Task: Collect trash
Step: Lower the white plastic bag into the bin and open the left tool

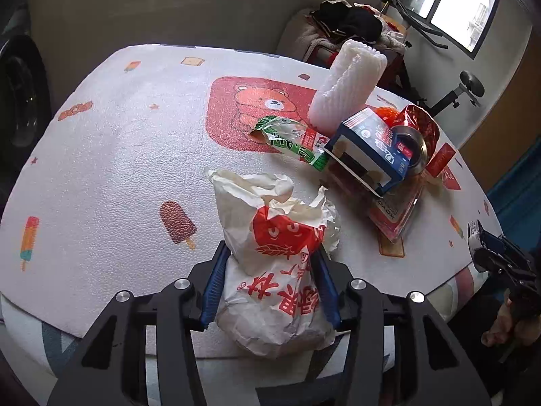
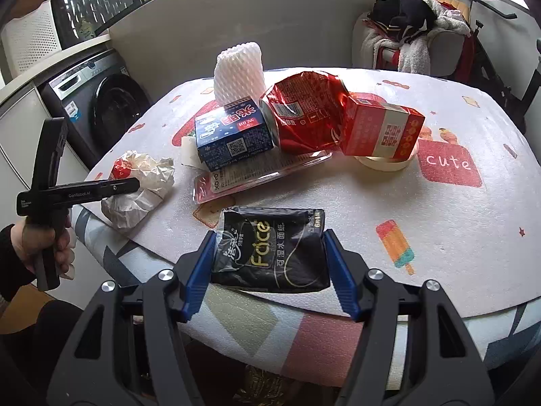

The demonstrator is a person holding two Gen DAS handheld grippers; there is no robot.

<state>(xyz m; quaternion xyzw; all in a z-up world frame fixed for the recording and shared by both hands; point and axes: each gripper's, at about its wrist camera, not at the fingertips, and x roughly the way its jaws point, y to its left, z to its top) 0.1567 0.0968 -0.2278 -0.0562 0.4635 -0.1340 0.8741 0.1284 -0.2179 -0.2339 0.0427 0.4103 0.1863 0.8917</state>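
My left gripper (image 1: pixel 268 264) has its blue pads against both sides of a crumpled white paper bag with red print (image 1: pixel 274 270), which rests at the table's near edge; the bag also shows in the right wrist view (image 2: pixel 142 186). My right gripper (image 2: pixel 270 248) has its pads against both sides of a black tissue pack (image 2: pixel 272 253) lying flat near the table edge. Behind them lies a heap of trash: a blue box (image 2: pixel 233 135), a red foil bag (image 2: pixel 304 111), a red and white carton (image 2: pixel 380 128), a white foam net sleeve (image 2: pixel 238 72) and a green wrapper (image 1: pixel 290 140).
The round table (image 2: pixel 439 223) has a white printed cover. A clear plastic tray (image 2: pixel 257 172) lies under the heap, and a tape roll (image 2: pixel 382 162) under the carton. A washing machine (image 2: pixel 98 108) stands at the left; a chair piled with clothes (image 2: pixel 409 34) stands behind.
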